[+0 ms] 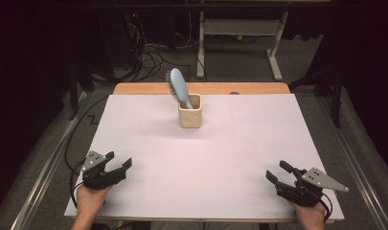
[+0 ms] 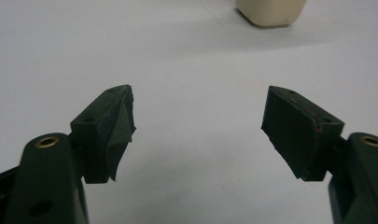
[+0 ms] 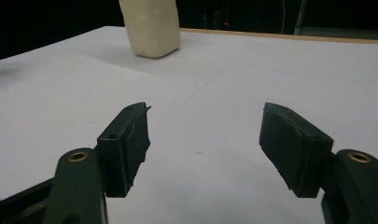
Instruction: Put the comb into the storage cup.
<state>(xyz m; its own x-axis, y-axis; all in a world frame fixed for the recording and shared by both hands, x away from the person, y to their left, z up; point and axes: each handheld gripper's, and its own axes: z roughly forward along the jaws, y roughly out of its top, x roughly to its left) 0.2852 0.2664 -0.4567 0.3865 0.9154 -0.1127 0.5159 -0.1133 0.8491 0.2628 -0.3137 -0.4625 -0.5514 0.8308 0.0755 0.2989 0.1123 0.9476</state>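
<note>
The hairbrush (image 1: 178, 87) leans left in the cup (image 1: 190, 111), far ahead of both grippers' spread, empty fingers (image 2: 291, 126).

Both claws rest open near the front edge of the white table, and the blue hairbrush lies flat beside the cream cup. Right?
Not quite. The blue hairbrush does not lie flat: it stands in the cream cup, handle down, leaning left, as the high view shows. The left claw and right claw are open near the table's front edge.
</note>
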